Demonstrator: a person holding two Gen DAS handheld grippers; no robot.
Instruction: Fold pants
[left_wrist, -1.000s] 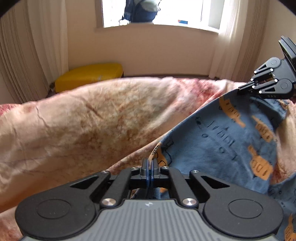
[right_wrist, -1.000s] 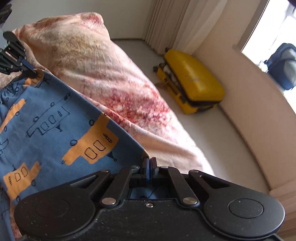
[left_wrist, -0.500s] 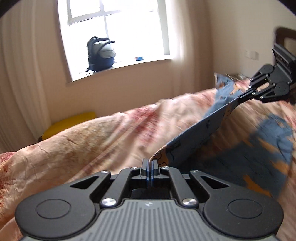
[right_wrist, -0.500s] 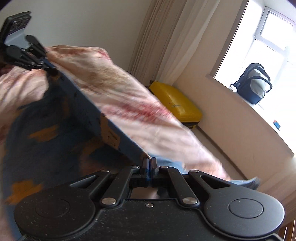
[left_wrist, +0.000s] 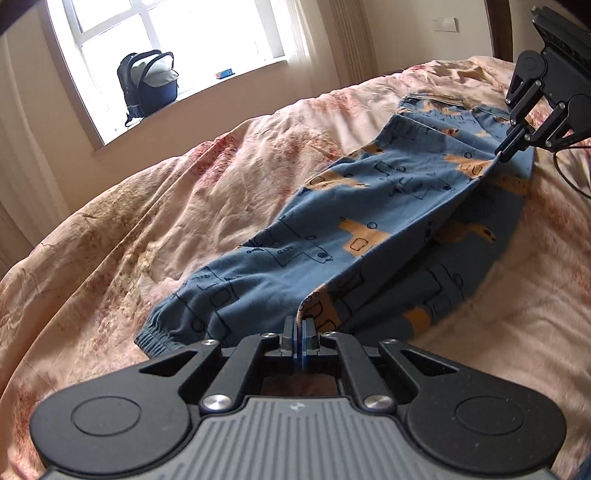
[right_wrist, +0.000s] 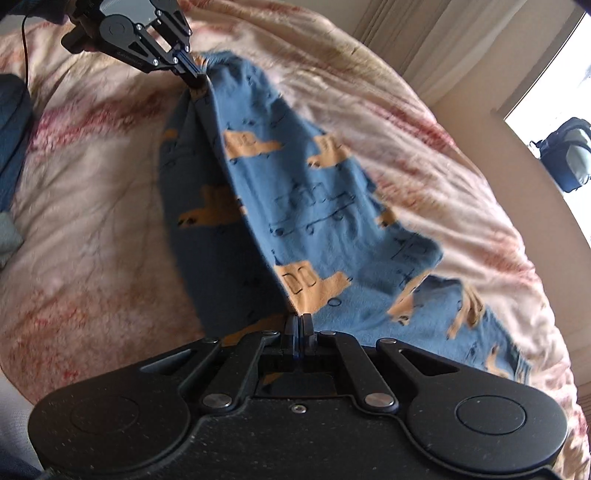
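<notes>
A wide bed under a rumpled pink-and-cream marbled quilt (left_wrist: 155, 206) carries the blue cotton pants printed with orange vehicles (left_wrist: 295, 266), which lie lengthwise across its middle, one elastic-cuffed leg flat on the quilt and the other lifted along its edge and draped over it. To land the fold cleanly, it seems best to keep that lifted edge taut between both grips, lay it down in line with the lower leg's outer seam, cuff matching cuff, and let go only once the cloth rests flat. The left gripper (left_wrist: 298, 334), tilted down toward the bed, has its jaws closed on the fabric near the cuff end. The right gripper (right_wrist: 297, 329), pitched more steeply down, has its jaws clamped on the same edge near the waistband.
</notes>
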